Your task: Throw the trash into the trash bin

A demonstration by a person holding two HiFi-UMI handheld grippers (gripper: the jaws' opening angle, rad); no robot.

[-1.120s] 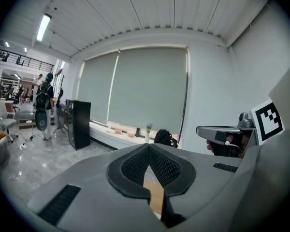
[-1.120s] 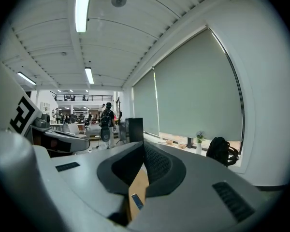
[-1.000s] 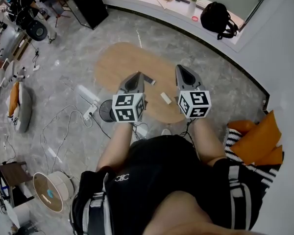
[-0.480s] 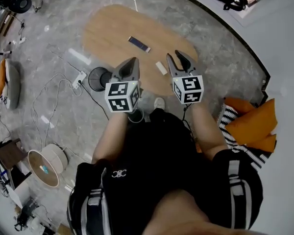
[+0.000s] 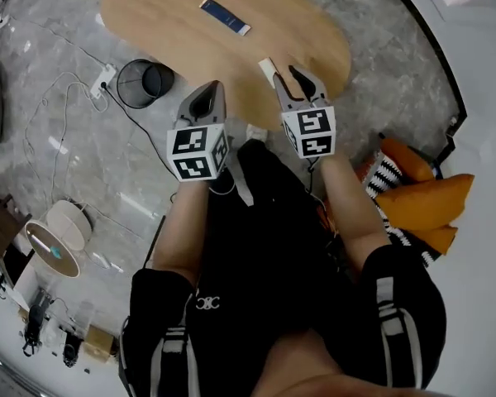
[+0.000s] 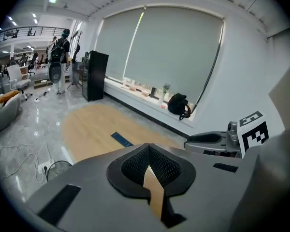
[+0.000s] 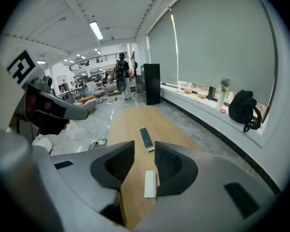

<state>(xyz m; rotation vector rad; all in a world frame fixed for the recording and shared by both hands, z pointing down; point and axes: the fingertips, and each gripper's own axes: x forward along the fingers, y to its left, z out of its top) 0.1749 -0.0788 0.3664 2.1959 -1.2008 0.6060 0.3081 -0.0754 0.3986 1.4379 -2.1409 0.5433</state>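
Left tongs (image 5: 212, 94): closed, tips meeting, nothing between them; held over the near edge of the worktop (image 5: 165, 31), pointing forward and down.
Right tongs (image 5: 300, 79): jaws apart and just been opening; nothing is gripped. In the right gripper view the scrap (image 7: 150, 183) shows through the gap, lying flat on the worktop below, with neither pad pressing on it.
Scrap: small, white and oblong, on the near part of the worktop. In the head view it lies just beside the right tongs' tip, on the side towards the left tongs.
Strip (image 5: 226, 16): dark blue with a pale end, flat on the worktop farther out, well apart from the scrap and both tongs.
Bin (image 5: 145, 81): round black mesh basket, upright on the floor (image 5: 58, 64) just beside the worktop's left edge, near the left tongs. I cannot tell what is inside it.
Worktop: low oval of light wood, carrying only the scrap and the strip.
Floor: grey marbled stone with white cables and a power strip (image 5: 104, 78) left of the bin.
Cushions (image 5: 422, 201): orange, with a black-and-white striped one, on the person's right.
Bag (image 7: 245, 109): black, on the window ledge beyond the worktop.
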